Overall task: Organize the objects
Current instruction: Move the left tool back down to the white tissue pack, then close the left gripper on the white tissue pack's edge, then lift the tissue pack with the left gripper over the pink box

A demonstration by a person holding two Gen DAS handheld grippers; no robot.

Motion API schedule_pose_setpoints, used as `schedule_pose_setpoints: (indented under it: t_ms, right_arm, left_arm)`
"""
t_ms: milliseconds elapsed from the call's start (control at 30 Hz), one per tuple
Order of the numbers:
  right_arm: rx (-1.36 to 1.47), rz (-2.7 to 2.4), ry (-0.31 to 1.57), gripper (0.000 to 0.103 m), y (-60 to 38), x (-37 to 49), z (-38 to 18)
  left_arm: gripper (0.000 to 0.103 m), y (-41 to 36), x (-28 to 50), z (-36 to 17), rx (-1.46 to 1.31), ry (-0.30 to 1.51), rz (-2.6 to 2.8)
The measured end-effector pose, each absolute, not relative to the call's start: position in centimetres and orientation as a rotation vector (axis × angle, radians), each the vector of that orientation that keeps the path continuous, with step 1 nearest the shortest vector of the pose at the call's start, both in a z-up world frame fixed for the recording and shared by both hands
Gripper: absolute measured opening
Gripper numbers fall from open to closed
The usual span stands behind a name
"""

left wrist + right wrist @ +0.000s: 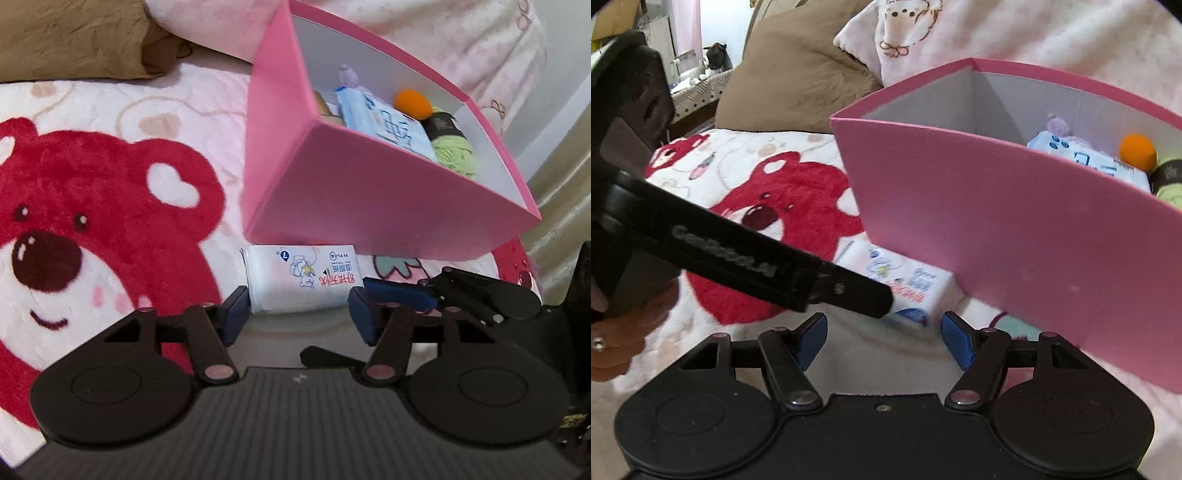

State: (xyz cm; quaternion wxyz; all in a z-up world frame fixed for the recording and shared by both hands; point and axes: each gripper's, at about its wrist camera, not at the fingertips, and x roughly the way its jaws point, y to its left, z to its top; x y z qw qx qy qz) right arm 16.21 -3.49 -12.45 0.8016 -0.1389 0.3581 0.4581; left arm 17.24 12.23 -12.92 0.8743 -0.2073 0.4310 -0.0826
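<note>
Lying between the left gripper's (297,315) spread jaws, the wipes pack (301,278) seems untouched; right jaws spread

pink box (1015,236) cut off right | wipes pack (912,291) partly behind left gripper (295,314)

The white tissue pack (301,278) at the lower centre of the left wrist view carries red Chinese characters, seen upside down, a small "99.9%" mark and a blue drop-shaped badge with the number 7. The blue-and-white pack (388,123) inside the pink box (332,206) bears large blue characters, too blurred to read. In the right wrist view, the left tool's black finger (746,258) shows embossed lettering, illegible.
</note>
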Motion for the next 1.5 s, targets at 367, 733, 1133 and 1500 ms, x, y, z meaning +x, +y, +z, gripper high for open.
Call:
schedule_pose_setpoints:
  t_ms: [367,733,1133,1500]
  right_arm:
    - [-0.477,0.961,0.782,0.075,-9.3,13.6,-12.2]
    - [-0.326,0.987,0.780,0.088,-10.1,14.9,-12.8]
    - [-0.440,0.942,0.746,0.089,-8.1,14.5,-13.5]
    - [-0.360,0.883,0.752,0.066,-10.6,14.7,-11.7]
  left_arm:
    - [0.043,8.7,16.5,-13.6,-0.554,1.044,-0.257]
    - [0.037,8.5,16.2,-13.4,-0.541,0.988,-0.138]
    - [0.033,7.7,17.1,-14.3,-0.677,0.983,-0.150]
    - [0.031,5.5,17.3,-12.3,-0.615,0.999,-0.178]
